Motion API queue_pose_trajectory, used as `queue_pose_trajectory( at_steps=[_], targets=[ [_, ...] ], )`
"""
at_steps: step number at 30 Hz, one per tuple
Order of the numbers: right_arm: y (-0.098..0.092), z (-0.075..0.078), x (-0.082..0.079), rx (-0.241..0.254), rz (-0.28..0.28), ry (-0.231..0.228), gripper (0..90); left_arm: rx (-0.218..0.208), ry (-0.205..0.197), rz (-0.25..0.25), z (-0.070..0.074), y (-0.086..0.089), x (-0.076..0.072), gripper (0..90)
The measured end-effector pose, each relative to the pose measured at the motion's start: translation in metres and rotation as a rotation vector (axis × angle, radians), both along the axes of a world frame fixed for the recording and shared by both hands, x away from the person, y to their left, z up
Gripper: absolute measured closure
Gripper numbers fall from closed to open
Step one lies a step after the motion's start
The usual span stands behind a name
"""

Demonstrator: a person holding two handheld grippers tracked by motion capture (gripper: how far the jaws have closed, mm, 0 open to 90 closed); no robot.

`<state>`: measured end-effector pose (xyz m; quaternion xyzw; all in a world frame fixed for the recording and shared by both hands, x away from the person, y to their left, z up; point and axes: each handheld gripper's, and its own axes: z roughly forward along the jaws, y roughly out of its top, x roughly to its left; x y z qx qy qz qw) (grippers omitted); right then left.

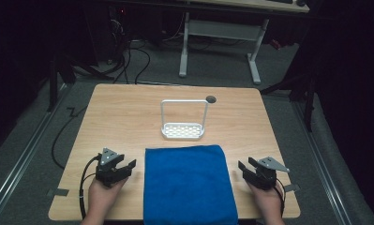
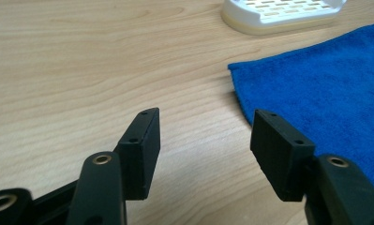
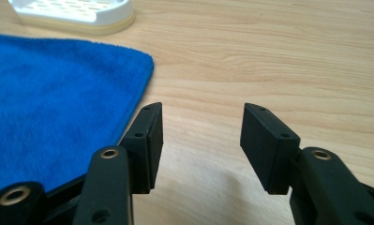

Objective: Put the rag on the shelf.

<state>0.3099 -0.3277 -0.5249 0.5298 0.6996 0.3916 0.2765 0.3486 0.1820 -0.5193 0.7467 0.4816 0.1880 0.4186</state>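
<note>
A blue towel [image 1: 188, 183] lies flat at the front middle of the wooden table [image 1: 128, 112], hanging slightly over the front edge. Behind it stands a white slotted rack [image 1: 183, 130] with a tall wire handle. My left gripper [image 1: 127, 167] rests on the table just left of the towel, jaws open and empty. My right gripper [image 1: 245, 165] rests just right of the towel, also open and empty. In the left gripper view the towel [image 2: 325, 93] lies to the right of the gripper [image 2: 204, 136]; in the right gripper view the towel [image 3: 53, 89] lies to the left of the gripper [image 3: 202, 131].
A round cable hole [image 1: 211, 99] sits near the table's back edge. Bare wood surrounds the rack on both sides. Beyond the table a white-legged desk [image 1: 222, 33] and loose cables stand on the grey floor. Tape strips mark the front corners.
</note>
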Motion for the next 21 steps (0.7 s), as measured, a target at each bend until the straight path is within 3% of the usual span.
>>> queue_pose_trajectory(
  at_steps=[3, 4, 7, 12, 21],
  targets=[
    [-0.003, 0.001, -0.002, 0.007, -0.005, -0.011, 49.4, 0.006, 0.006, 0.009, -0.001, 0.002, -0.002, 43.0],
    [-0.006, 0.003, -0.004, 0.007, -0.001, -0.035, 49.2, 0.013, 0.003, 0.008, -0.001, 0.002, -0.002, 43.0],
    [-0.008, 0.005, -0.007, 0.012, -0.008, -0.046, 49.7, 0.034, -0.016, 0.003, -0.001, -0.001, -0.004, 42.4],
    [-0.011, 0.007, -0.009, 0.022, -0.020, -0.065, 49.7, 0.033, -0.019, 0.005, -0.001, -0.001, -0.004, 42.0],
    [-0.013, 0.010, -0.009, 0.044, -0.029, -0.070, 49.2, 0.045, -0.028, -0.002, -0.002, -0.002, -0.004, 42.8]
  ],
)
